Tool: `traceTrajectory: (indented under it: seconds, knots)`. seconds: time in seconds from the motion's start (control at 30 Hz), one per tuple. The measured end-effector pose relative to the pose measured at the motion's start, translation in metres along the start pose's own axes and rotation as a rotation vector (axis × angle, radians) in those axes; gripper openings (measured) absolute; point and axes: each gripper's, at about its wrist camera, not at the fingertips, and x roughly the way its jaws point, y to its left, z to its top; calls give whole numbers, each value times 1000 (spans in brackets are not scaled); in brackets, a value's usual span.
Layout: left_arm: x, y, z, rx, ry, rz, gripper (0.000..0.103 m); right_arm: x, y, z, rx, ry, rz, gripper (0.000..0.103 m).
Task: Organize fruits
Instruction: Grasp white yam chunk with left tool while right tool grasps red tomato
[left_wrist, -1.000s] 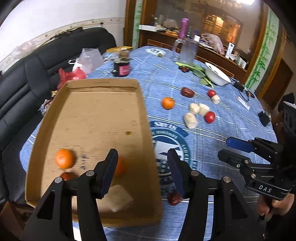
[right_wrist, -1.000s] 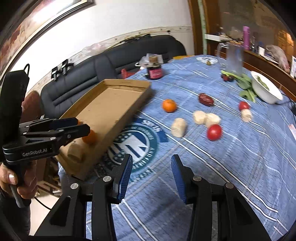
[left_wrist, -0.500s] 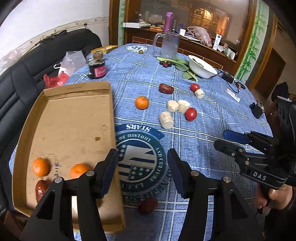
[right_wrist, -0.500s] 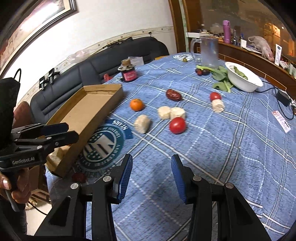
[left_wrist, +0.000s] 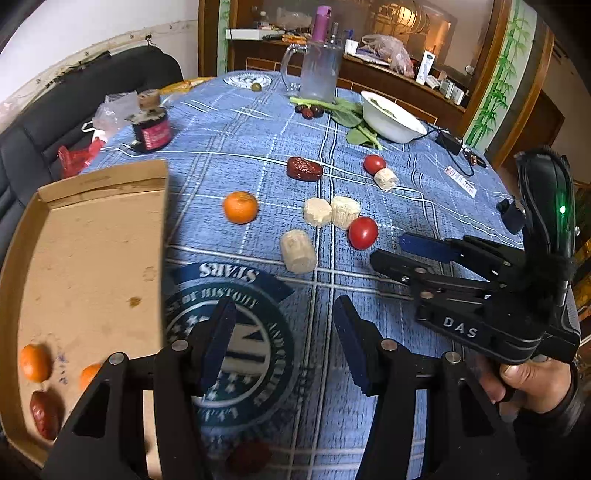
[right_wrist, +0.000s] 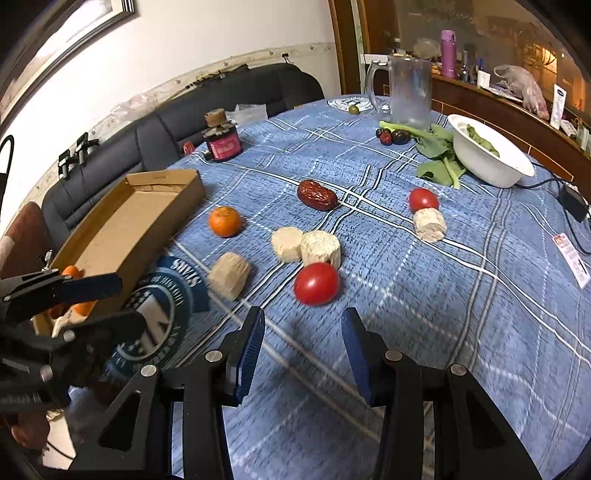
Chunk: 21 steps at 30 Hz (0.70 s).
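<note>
A cardboard tray (left_wrist: 92, 236) (right_wrist: 122, 229) lies at the table's left and holds two oranges (left_wrist: 34, 362) and a red date (left_wrist: 44, 412). On the blue cloth lie an orange (left_wrist: 240, 207) (right_wrist: 224, 220), a red date (left_wrist: 304, 169) (right_wrist: 317, 194), two tomatoes (left_wrist: 362, 232) (right_wrist: 317, 283) (right_wrist: 423, 199) and several pale cut chunks (left_wrist: 298, 252) (right_wrist: 229, 275). A dark red fruit (left_wrist: 248, 456) lies near the front edge. My left gripper (left_wrist: 282, 343) is open and empty above the cloth's emblem. My right gripper (right_wrist: 302, 352) is open and empty, just short of the near tomato.
A white bowl (right_wrist: 491, 162) with greens, a glass mug (right_wrist: 408, 92), a dark jar (right_wrist: 221, 142), dark plums (right_wrist: 393, 136) and a charger cable (right_wrist: 570, 201) are at the far side. A black sofa (right_wrist: 221, 103) runs behind the table.
Both grippers moved forward and rightward over the table; the fruits loom larger. The left gripper left the tray and now hangs over the emblem. Both stayed open.
</note>
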Motion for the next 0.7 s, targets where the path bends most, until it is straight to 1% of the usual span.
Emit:
traceTrajectory:
  seconds: [0.2, 0.33, 0.37, 0.4, 0.47, 0.7]
  knots:
    - [29, -6, 14, -12, 51, -32, 54, 21, -3, 11, -4, 26, 13, 45]
    - [41, -7, 19, -11, 72, -27, 54, 31, -8, 12, -1, 40, 23, 44]
    - [45, -6, 20, -14, 78, -26, 54, 33, -8, 12, -2, 41, 23, 42]
    - [48, -6, 20, -16, 82, -26, 54, 33, -10, 12, -1, 42, 22, 33]
    - [53, -6, 23, -18, 89, -24, 54, 31, -13, 10, 12, 32, 35, 33]
    - [71, -11, 32, -12, 90, 0, 54, 5, -29, 5, 58, -21, 22, 33]
